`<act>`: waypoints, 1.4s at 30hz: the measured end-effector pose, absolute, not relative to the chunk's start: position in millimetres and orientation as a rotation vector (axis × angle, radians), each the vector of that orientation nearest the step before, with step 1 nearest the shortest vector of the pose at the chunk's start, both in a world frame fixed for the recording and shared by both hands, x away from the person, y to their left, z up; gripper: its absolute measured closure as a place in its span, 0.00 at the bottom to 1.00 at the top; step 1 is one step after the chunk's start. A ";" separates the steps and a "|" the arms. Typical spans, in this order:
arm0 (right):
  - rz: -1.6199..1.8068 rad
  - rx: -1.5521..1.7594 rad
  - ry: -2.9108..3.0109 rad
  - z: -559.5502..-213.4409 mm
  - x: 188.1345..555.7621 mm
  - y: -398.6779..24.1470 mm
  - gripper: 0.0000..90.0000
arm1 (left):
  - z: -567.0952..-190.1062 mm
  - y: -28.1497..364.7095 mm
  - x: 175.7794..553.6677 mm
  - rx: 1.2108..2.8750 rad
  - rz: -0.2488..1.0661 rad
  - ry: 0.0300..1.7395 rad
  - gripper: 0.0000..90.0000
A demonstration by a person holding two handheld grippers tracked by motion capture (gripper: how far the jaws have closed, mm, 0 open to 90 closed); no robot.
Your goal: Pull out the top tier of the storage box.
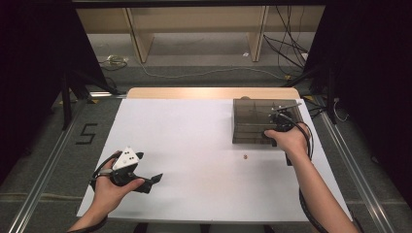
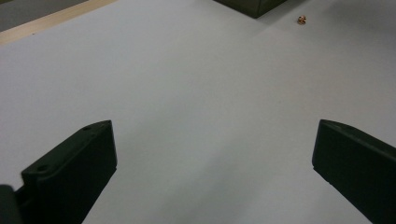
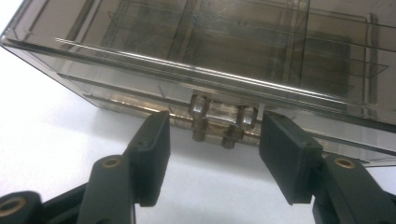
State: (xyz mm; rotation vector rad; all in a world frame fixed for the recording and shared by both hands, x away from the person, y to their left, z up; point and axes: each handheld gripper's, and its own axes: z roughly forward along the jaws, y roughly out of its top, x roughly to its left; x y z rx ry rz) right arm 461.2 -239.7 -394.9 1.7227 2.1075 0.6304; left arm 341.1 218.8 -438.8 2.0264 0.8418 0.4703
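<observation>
This looks like a lab or recording bay, not a home. A white table point(image 1: 194, 145) stands between black curtains on both sides, with metal floor rails point(image 1: 46, 170) left and right (a taped 5 point(image 1: 86, 133) beside the left one), loose cables point(image 1: 286, 51) on the far floor, and bare plywood shelving point(image 1: 194, 29) beyond.

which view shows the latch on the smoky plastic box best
The right gripper view: the latch sits close up on the box front edge, between the right gripper's open jaws, which flank it. In the high view the hand hides the latch. The left gripper view catches just a box corner.
</observation>
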 end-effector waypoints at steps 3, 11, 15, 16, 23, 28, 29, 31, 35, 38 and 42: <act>0.613 1.744 2.122 -395.2 464.4 -239.5 0.50 | -438.6 218.6 341.1 2.026 0.469 0.840 0.00; 0.575 1.784 2.133 -393.3 468.9 -239.5 0.52 | -439.3 217.0 340.4 2.032 0.472 0.835 0.00; 0.537 1.814 2.140 -391.0 473.1 -238.3 0.53 | -439.3 216.8 340.2 2.033 0.472 0.835 0.00; 0.524 1.820 2.142 -390.1 474.1 -238.3 0.54 | -439.2 216.7 340.1 2.033 0.473 0.834 0.00; 0.483 1.829 2.158 -388.1 477.5 -237.4 0.57 | -439.5 216.0 339.8 2.048 0.477 0.819 0.00; 0.438 1.831 2.170 -386.7 480.4 -234.8 0.60 | -439.8 215.9 339.7 2.054 0.471 0.814 0.00; 0.421 1.832 2.175 -386.1 482.0 -233.4 0.61 | -439.8 215.7 339.8 2.053 0.469 0.815 0.00; 0.403 1.833 2.181 -385.8 483.3 -231.9 0.61 | -439.6 215.5 339.8 2.049 0.470 0.814 0.00; 0.385 1.841 2.194 -385.9 485.2 -232.0 0.62 | -440.2 215.7 340.0 2.052 0.468 0.815 0.00; 0.372 1.845 2.207 -385.7 487.7 -232.1 0.63 | -440.2 215.6 339.9 2.054 0.469 0.811 0.00; 0.353 1.848 2.220 -384.7 489.9 -231.9 0.63 | -439.8 216.0 339.8 2.053 0.469 0.812 0.00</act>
